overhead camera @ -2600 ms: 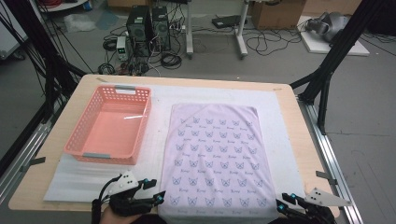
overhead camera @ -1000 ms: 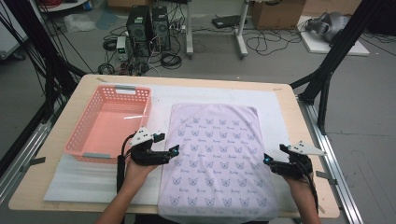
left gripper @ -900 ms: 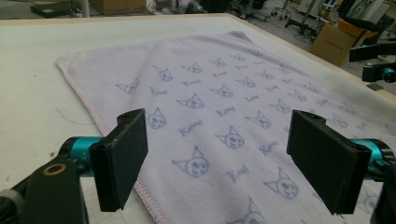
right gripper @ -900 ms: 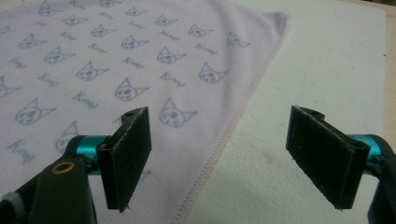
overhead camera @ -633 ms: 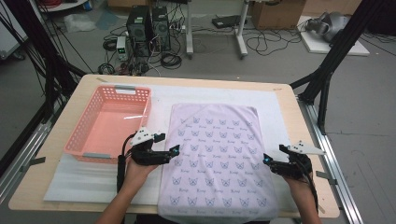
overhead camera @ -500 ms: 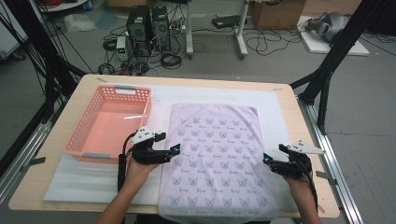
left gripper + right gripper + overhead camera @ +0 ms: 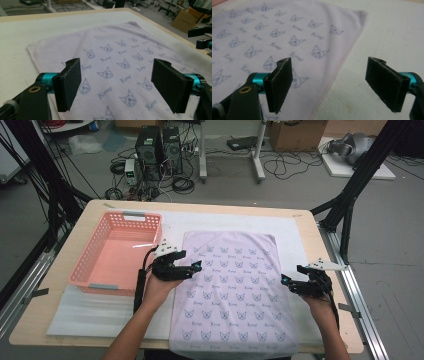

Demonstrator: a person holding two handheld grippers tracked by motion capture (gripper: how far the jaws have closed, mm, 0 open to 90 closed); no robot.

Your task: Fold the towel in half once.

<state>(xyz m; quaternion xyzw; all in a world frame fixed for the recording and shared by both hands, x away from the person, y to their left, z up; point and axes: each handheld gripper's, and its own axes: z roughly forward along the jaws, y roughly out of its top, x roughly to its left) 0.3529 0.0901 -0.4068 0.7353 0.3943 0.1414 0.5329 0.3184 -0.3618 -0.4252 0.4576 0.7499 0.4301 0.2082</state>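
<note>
A wooden table (image 7: pixel 65 312) carries a white foam mat (image 7: pixel 100 315). Beyond it, the grey floor (image 7: pixel 300 190) holds 2 computer towers (image 7: pixel 159 145), tangled cables (image 7: pixel 280 165), cardboard boxes (image 7: pixel 292 134) and black frame struts (image 7: pixel 357 180).

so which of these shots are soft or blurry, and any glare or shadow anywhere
High view: even light, a small bright glint on the floor of the pink basket, towel print readable. Left gripper view: near jaws and cat print fairly sharp, the far table edge and boxes soft, with a dim patch over the towel's far right side. Right gripper view: flat light, grainy, the far cat print slightly soft.
</note>
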